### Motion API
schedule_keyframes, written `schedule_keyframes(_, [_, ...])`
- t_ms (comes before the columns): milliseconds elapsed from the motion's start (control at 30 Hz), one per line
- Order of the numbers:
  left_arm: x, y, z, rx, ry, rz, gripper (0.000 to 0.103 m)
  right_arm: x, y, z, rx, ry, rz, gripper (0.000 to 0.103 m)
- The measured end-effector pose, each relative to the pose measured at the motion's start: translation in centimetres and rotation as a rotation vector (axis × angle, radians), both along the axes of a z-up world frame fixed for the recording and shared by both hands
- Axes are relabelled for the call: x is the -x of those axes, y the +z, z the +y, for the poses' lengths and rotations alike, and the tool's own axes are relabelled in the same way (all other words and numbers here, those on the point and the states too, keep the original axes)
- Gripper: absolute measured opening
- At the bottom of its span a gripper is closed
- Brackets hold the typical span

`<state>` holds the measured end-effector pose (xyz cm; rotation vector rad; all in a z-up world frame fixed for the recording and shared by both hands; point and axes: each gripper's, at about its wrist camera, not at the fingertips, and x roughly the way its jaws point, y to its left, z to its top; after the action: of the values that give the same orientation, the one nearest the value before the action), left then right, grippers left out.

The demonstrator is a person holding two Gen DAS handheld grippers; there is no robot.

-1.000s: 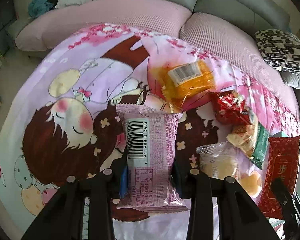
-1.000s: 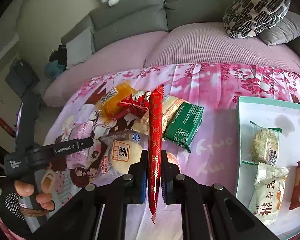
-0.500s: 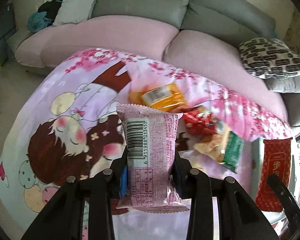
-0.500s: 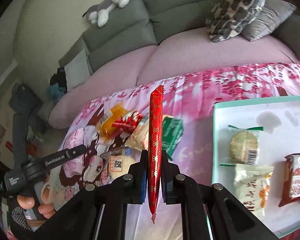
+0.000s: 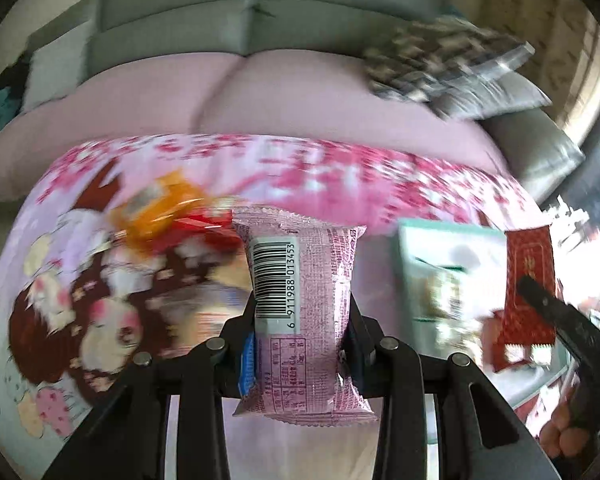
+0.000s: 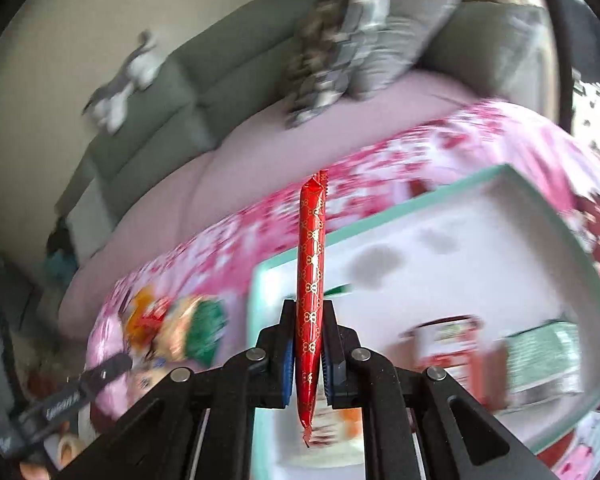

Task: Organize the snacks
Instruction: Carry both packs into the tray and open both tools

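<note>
My left gripper (image 5: 302,312) is shut on a pink snack packet (image 5: 304,312) with a barcode, held upright above the cartoon-print cloth. My right gripper (image 6: 309,322) is shut on a flat red packet (image 6: 310,296) seen edge-on, held over the left part of the white tray (image 6: 520,184) with a teal rim. In the left wrist view the same red packet (image 5: 529,292) hangs at the right, beside that tray (image 5: 452,232). Loose snacks lie on the cloth: an orange packet (image 5: 160,208), a red one (image 5: 204,228) and a green one (image 6: 206,330). Both views are motion-blurred.
Several snacks lie in the tray, among them a red-and-white packet (image 6: 446,338) and a green packet (image 6: 544,354). A grey sofa with pink seat cushions (image 5: 284,92) and a patterned pillow (image 5: 440,60) stands behind. A person's hand (image 5: 560,428) holds the right gripper's handle.
Both grippers swung to the right with their packets still held. The tray came under the right gripper and into the left wrist view, and the loose snack pile slid to the left.
</note>
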<state>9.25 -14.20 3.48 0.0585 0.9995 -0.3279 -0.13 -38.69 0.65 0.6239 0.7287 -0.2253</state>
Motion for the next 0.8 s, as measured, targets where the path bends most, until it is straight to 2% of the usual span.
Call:
schedule_keyframes(133, [0.5, 0.1, -5.0, -0.011, -0.096, -0.011, 0.038, 1.6, -1.0, -3.4, 0.01, -0.118, 0.032, 0.012])
schedule_keyframes(400, [0.9, -0.7, -13.4, -0.039, -0.24, 0.007, 0.038, 2.3, -2.4, -6.8, 0.025, -0.169, 0.047, 0.012])
schedule_keyframes(600, [0.5, -2.6, -16.8, -0.065, -0.271, 0.041, 0.038, 1.9, -3.3, -7.3, 0.027, -0.164, 0.056, 0.012])
schedule_keyframes(800, [-0.5, -4.7, -18.5, -0.091, -0.26, 0.077, 0.038, 1.4, -4.1, -7.7, 0.014, -0.158, 0.081, 0.014])
